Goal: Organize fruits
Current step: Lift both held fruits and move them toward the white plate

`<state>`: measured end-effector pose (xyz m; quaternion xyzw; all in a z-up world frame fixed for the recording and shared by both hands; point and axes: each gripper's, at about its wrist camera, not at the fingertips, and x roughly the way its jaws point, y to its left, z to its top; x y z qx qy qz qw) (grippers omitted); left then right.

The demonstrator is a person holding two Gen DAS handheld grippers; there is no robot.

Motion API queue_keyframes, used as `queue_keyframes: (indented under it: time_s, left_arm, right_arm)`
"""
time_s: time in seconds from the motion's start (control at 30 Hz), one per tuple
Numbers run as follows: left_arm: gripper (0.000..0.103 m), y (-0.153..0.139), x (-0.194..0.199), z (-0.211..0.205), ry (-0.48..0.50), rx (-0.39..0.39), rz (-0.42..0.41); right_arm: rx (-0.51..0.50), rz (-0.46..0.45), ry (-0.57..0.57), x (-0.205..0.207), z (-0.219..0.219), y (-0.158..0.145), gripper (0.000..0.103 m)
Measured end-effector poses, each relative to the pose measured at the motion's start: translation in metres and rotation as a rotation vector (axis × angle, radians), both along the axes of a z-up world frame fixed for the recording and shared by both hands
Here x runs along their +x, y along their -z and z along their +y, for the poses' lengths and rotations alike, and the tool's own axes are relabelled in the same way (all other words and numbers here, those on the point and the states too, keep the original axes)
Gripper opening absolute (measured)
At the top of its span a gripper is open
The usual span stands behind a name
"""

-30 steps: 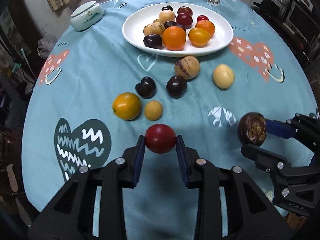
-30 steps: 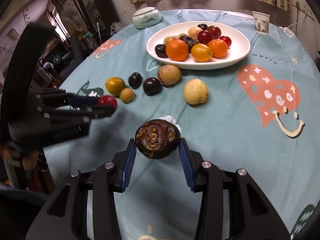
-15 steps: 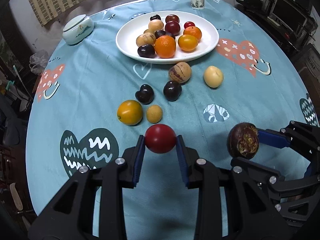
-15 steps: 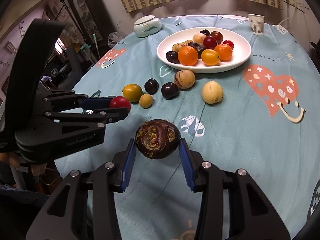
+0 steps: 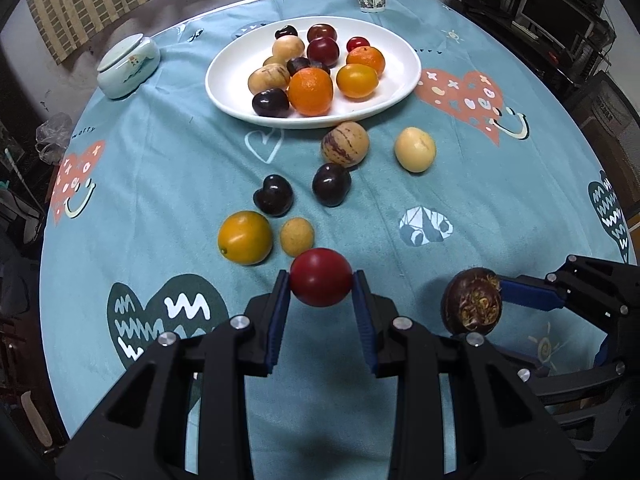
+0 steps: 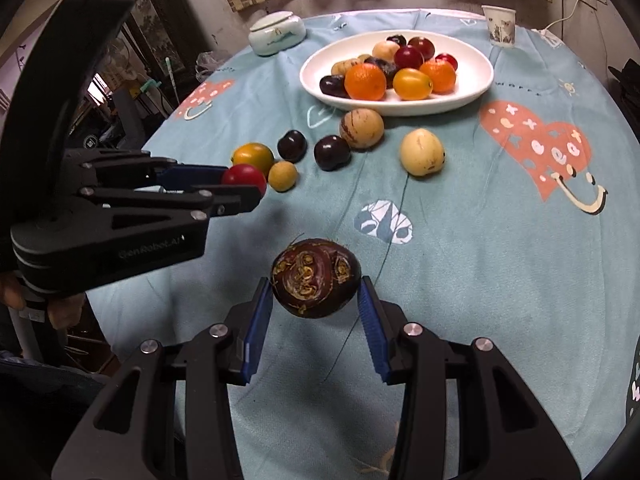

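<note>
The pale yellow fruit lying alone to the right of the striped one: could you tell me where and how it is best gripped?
Grip the pale yellow fruit across its narrower middle, coming from above. It is egg-shaped, and it lies apart from the striped fruit, so a finger fits down either side.

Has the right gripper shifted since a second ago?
Yes. The right gripper, shut on the dark brown fruit, has drifted left toward the left gripper, against the tablecloth's white patch.

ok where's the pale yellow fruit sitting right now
The pale yellow fruit lies on the tablecloth right of the striped brown fruit, just in front of the white plate; in the right wrist view it sits centre-right.
</note>
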<state>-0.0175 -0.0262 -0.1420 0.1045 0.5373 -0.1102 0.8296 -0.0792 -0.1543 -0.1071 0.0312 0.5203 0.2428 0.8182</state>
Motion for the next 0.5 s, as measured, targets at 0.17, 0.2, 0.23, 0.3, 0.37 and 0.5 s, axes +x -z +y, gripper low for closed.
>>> queue_keyframes:
  time_s: [0.17,0.2,0.23,0.3,0.37,0.5]
  left_arm:
    - [0.032,-0.005,0.004,0.019,-0.014,-0.059,-0.016]
    - [0.032,-0.006,0.004,0.025,-0.022,-0.074,-0.022]
    - [0.032,-0.007,0.004,0.031,-0.030,-0.083,-0.024]
    - [0.032,-0.009,0.003,0.045,-0.053,-0.104,-0.024]
    - [0.032,-0.008,0.003,0.053,-0.068,-0.103,-0.014]
    - [0.032,-0.004,0.016,0.056,-0.079,-0.093,0.013]
  right_arm:
    - [0.001,-0.004,-0.007,0.007,0.000,-0.001,0.044]
    - [0.000,-0.004,-0.006,0.008,0.000,-0.001,0.044]
    - [0.002,-0.003,-0.005,0.010,-0.001,-0.001,0.044]
    - [0.005,0.004,-0.006,0.013,-0.003,0.000,0.044]
    - [0.009,0.026,-0.017,0.017,-0.004,0.003,0.044]
    - [-0.014,0.058,-0.038,0.026,-0.003,0.014,0.044]
